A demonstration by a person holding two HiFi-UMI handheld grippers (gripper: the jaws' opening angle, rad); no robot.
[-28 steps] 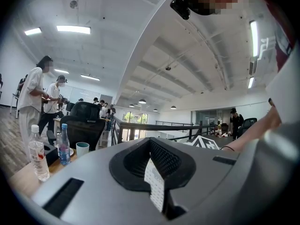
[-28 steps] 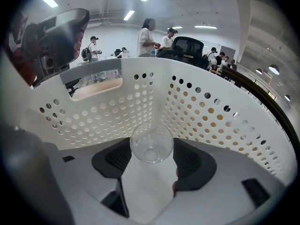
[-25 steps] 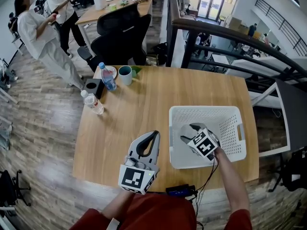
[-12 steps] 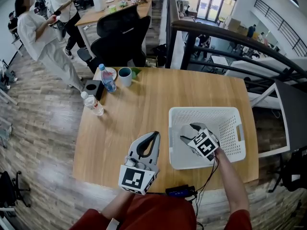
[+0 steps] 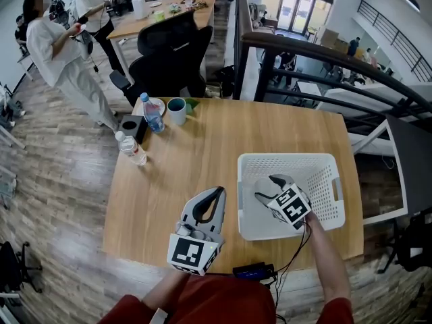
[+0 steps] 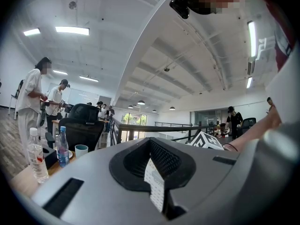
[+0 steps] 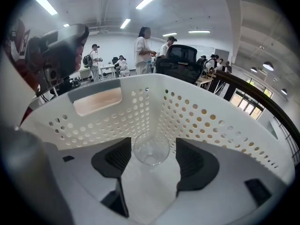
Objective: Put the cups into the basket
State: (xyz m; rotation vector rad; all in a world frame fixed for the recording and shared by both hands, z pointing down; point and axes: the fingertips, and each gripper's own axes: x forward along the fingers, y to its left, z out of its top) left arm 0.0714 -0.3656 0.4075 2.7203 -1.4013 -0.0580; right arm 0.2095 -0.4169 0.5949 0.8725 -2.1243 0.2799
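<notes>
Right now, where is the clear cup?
In the right gripper view, the clear cup sits on the floor of the basket, near a corner, between the open right fingers.

Bright, even indoor light; heavy fisheye in all three views.
Ceiling strip lights [image 6: 71, 30] were the main source and blew out white in both gripper views; daylight came in through the glass doors [image 5: 295, 5] at the top of the head view. Shadows on the table [image 5: 202, 147] were soft and faint. Gripper views had black vignetted corners and bent lines at the edges. Left gripper [image 6: 152, 163] body near the lens was soft; the basket [image 7: 197, 111] wall read sharp.
</notes>
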